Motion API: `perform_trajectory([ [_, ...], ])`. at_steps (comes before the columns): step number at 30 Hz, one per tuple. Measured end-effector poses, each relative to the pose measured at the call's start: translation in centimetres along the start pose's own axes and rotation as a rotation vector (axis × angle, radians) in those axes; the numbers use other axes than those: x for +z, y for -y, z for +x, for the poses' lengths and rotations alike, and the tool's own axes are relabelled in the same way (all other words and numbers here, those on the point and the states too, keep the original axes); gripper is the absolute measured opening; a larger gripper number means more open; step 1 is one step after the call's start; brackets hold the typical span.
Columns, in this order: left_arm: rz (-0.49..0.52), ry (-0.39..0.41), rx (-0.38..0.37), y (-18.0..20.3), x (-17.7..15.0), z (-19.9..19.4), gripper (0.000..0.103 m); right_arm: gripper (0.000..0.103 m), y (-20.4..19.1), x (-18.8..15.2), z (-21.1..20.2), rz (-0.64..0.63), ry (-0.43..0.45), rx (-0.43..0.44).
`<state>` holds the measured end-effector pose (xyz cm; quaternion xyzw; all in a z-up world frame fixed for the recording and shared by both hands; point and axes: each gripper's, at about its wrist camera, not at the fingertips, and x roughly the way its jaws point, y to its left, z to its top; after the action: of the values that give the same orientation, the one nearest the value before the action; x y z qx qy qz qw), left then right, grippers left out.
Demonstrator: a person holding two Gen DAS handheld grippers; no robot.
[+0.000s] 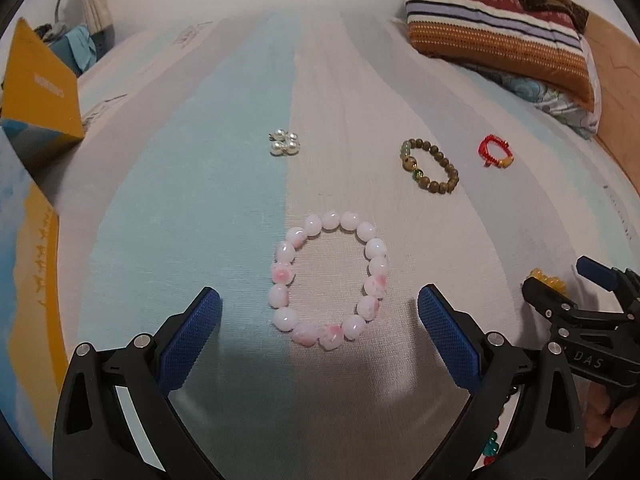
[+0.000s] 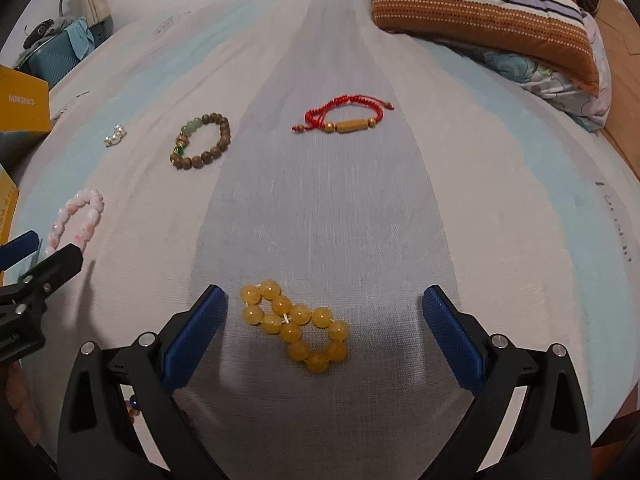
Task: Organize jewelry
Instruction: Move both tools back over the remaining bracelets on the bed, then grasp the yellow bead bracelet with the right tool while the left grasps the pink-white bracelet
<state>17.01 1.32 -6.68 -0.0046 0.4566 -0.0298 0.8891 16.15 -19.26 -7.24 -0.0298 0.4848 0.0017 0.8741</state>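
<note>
Two grippers spread wide, nothing held yet.
We hover left gripper (image 1: pixel 320 320) over the pink-and-white bead bracelet (image 1: pixel 330 280), right gripper (image 2: pixel 324 324) over the amber-yellow bead bracelet (image 2: pixel 296 326) mid-bedsheet (image 2: pixel 360 208); next, descend and pinch.

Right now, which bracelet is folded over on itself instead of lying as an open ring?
The yellow bead bracelet, between the right gripper's open jaws. It's twisted into a figure-eight.
</note>
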Motion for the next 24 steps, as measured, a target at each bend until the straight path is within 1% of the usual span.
perform_trajectory([
  [4,0.005,-0.003,0.005,0.2,0.1,0.6,0.096,0.085,0.2,-0.3,0.1,0.001,-0.012,0.016],
  [5,0.000,-0.004,0.004,0.1,0.1,0.7,0.095,0.081,0.3,-0.3,0.0,0.002,-0.013,0.018],
  [6,-0.002,-0.006,0.009,0.0,0.1,0.9,0.091,0.076,0.3,-0.4,0.0,0.001,-0.014,0.022],
  [7,0.000,-0.006,0.017,0.0,0.1,0.9,0.084,0.074,0.3,-0.4,0.0,0.001,-0.015,0.025],
  [8,0.011,-0.004,0.034,0.0,0.0,0.9,0.080,0.068,0.3,-0.4,-0.1,-0.001,-0.018,0.031],
  [9,0.025,-0.005,0.046,0.2,0.0,0.8,0.071,0.061,0.3,-0.5,-0.1,-0.006,-0.020,0.032],
  [10,0.027,-0.006,0.040,0.2,-0.1,0.7,0.062,0.057,0.3,-0.5,-0.2,-0.011,-0.020,0.032],
  [11,0.026,-0.009,0.038,0.2,-0.1,0.5,0.058,0.050,0.3,-0.5,-0.3,-0.015,-0.020,0.033],
  [12,0.020,-0.010,0.036,0.1,-0.1,0.3,0.049,0.042,0.3,-0.6,-0.4,-0.015,-0.022,0.034],
  [13,0.017,-0.010,0.031,0.0,-0.1,0.2,0.041,0.038,0.2,-0.7,-0.5,-0.016,-0.022,0.031],
  [14,0.015,-0.012,0.024,-0.1,-0.1,0.1,0.037,0.034,0.2,-0.7,-0.5,-0.019,-0.022,0.027],
  [15,0.013,-0.015,0.022,-0.2,-0.2,0.0,0.031,0.025,0.2,-0.8,-0.6,-0.018,-0.023,0.028],
  [16,0.013,-0.016,0.020,-0.2,-0.2,0.0,0.028,0.020,0.2,-0.8,-0.6,-0.015,-0.025,0.030],
  [18,0.014,-0.020,0.016,-0.3,-0.2,-0.1,0.022,0.017,0.3,-0.8,-0.6,-0.013,-0.025,0.033],
  [21,0.010,-0.017,0.007,-0.4,-0.2,-0.6,0.015,0.016,0.7,-0.6,-0.8,0.005,-0.017,0.044],
  [22,0.009,-0.013,0.001,-0.4,-0.2,-0.8,0.011,0.016,0.7,-0.5,-0.9,0.008,-0.013,0.045],
  [24,0.007,-0.003,-0.010,-0.4,-0.1,-1.3,0.011,0.015,0.8,-0.5,-1.1,0.007,-0.007,0.044],
])
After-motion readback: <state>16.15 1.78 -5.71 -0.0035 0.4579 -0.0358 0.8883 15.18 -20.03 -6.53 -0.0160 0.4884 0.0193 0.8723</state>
